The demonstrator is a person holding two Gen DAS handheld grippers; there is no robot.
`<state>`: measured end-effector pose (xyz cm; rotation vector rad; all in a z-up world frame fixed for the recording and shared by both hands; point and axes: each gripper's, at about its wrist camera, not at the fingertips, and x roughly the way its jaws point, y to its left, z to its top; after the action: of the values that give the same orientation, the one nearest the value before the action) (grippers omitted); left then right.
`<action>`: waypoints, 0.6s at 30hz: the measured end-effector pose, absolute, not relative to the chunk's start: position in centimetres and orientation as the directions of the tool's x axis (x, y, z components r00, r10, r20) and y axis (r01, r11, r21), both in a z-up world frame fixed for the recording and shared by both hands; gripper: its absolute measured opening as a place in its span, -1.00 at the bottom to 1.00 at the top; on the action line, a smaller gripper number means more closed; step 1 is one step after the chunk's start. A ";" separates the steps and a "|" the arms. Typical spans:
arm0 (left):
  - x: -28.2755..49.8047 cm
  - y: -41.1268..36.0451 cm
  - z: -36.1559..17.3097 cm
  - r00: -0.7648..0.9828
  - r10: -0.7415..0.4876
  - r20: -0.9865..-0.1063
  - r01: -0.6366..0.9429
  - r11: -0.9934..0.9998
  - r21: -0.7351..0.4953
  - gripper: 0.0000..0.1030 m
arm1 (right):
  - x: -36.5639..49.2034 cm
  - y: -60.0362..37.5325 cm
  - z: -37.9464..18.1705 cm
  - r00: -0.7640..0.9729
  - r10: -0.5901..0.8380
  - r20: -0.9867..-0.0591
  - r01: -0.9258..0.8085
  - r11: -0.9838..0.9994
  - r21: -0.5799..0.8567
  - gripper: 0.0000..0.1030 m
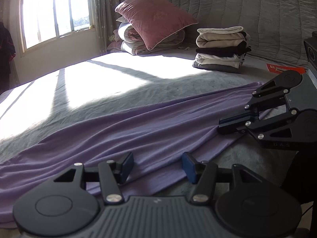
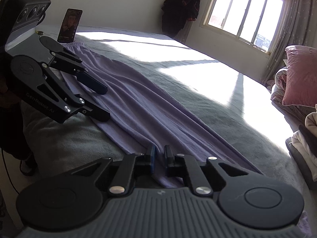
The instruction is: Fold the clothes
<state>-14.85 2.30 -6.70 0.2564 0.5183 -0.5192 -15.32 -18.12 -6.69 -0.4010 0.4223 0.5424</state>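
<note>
A lilac garment (image 1: 122, 127) lies stretched out long on the grey bed; it also shows in the right wrist view (image 2: 138, 107). My left gripper (image 1: 157, 166) is open, its blue pads either side of the garment's near edge; it shows too in the right wrist view (image 2: 105, 103), just over the cloth. My right gripper (image 2: 159, 154) is shut on the garment's end, with a fold of lilac cloth between its fingers; in the left wrist view (image 1: 223, 125) its jaws are pressed together on the cloth's edge.
A stack of folded clothes (image 1: 221, 49) sits at the bed's head near a pink pillow (image 1: 156, 17) on rolled quilts. A phone (image 2: 69, 25) stands propped at the bed's foot. An orange packet (image 1: 285, 69) lies by the headboard. Bright sunlight covers the bed's far half (image 1: 122, 67).
</note>
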 end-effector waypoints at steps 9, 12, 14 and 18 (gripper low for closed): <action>-15.3 2.7 -6.2 0.826 -0.271 -0.495 0.427 0.874 0.234 -0.07 | -15.8 -19.4 -4.3 0.784 0.462 -0.416 -0.561 0.814 -0.153 -1.00; -15.4 3.5 -6.0 0.857 -0.187 -0.481 0.367 0.876 0.312 -0.34 | -16.0 -19.3 -4.3 0.778 0.468 -0.418 -0.571 0.805 -0.162 -1.00; -15.5 4.2 -6.1 0.855 -0.158 -0.495 0.358 0.869 0.342 -0.83 | -16.2 -19.2 -4.4 0.772 0.474 -0.425 -0.581 0.797 -0.165 -1.00; -17.0 4.8 -5.9 0.859 -0.169 -0.483 0.386 0.834 0.394 -0.98 | -16.6 -19.2 -4.5 0.756 0.487 -0.436 -0.601 0.781 -0.170 -1.00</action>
<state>-16.98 4.81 -5.85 0.5038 0.4498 -0.3048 -16.63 -19.20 -4.52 -0.3114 0.3845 0.6039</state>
